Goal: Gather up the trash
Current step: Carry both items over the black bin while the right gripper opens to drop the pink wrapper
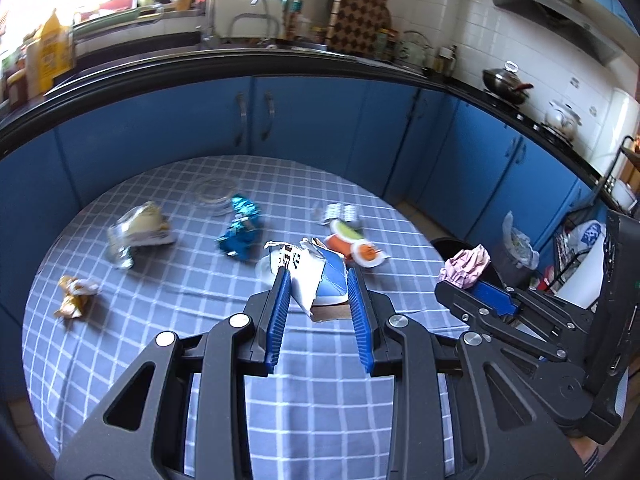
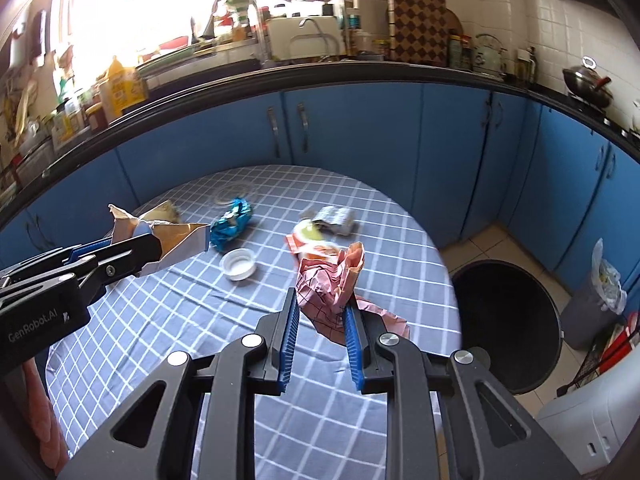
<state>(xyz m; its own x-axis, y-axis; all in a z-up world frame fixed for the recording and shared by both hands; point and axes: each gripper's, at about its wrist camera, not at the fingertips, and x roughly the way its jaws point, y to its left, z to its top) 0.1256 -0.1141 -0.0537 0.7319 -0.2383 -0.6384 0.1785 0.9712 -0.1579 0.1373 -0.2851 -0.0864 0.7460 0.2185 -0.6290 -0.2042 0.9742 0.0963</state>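
Note:
My left gripper (image 1: 318, 280) is shut on a torn blue-and-white carton (image 1: 316, 276), held above the checked round table (image 1: 160, 344); the carton shows from the side in the right wrist view (image 2: 172, 240). My right gripper (image 2: 322, 300) is shut on a crumpled pink paper (image 2: 328, 284), also seen in the left wrist view (image 1: 466, 266). On the table lie a blue foil wrapper (image 1: 240, 232), an orange-green wrapper (image 1: 352, 246), a pill blister (image 1: 340, 213), a cream bag (image 1: 138, 232), a yellow candy wrapper (image 1: 74, 294) and a white cap (image 2: 239, 264).
A large black bin (image 2: 516, 320) stands open on the floor right of the table. A small grey bin with a bag (image 2: 600, 300) is beyond it. A clear glass dish (image 1: 210, 194) sits at the table's far side. Blue cabinets (image 1: 304, 120) run behind.

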